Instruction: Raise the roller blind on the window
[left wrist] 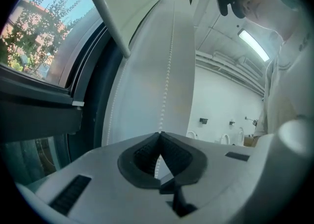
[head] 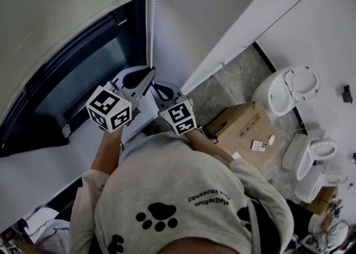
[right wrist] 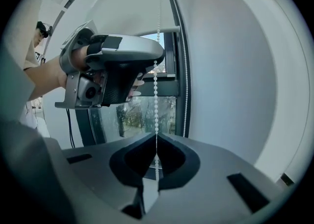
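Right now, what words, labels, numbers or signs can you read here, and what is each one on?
Nothing can be read for sure.
Shirt: two short lines of print, upside down in the head view, too blurred to read.
Box: small printed symbols, too small to read.
Card on the box: too small to read.
Marker cubes: black-and-white square patterns only, no words.

A: Left gripper (head: 147,73) and right gripper (head: 159,87) sit side by side, tips at the bead chain (head: 149,19) beside the dark window (head: 83,77)!
B: And right of them, a cardboard box (head: 243,125) near white toilets (head: 293,88)
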Demonstrator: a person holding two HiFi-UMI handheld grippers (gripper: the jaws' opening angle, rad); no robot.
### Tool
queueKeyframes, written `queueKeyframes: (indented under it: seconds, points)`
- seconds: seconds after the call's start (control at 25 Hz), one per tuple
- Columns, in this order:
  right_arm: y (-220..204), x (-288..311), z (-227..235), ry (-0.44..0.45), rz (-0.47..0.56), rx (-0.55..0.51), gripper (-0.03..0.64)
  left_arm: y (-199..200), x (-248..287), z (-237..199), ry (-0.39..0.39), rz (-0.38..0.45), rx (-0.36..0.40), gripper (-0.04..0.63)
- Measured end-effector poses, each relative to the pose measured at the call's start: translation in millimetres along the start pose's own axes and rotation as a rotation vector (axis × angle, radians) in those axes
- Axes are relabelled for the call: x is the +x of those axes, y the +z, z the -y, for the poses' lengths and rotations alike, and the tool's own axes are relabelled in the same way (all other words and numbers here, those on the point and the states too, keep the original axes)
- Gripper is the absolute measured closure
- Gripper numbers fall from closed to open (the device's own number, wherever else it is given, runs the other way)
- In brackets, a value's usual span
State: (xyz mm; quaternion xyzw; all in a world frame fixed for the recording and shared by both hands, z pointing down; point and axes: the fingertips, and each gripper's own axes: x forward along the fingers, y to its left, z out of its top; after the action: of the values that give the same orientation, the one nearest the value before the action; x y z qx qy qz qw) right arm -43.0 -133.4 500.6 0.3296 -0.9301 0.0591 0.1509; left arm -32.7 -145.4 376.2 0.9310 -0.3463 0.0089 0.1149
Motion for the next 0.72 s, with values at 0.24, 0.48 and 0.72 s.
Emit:
queueKeyframes:
  seconds: [0.24, 0.48, 0.72]
  points:
    - [-16.4, 2.7, 0.0, 0.012, -0.032, 0.007, 0.606, -17.9, 3.6, 0.4, -0.004, -0.018, -0.026, 0.588]
    - [-21.3, 1.7, -0.5, 0.027, -0.054, -0.003, 0.604, -20.5, 4.9, 0.3, -0.002, -0.017, -0.026, 0.588]
    - [22.4, -25.9, 2.1, 0.025, 0.021, -0.034, 0.523, -19.8, 5.0, -3.6, 0.009, -0.004, -0.033, 0.588]
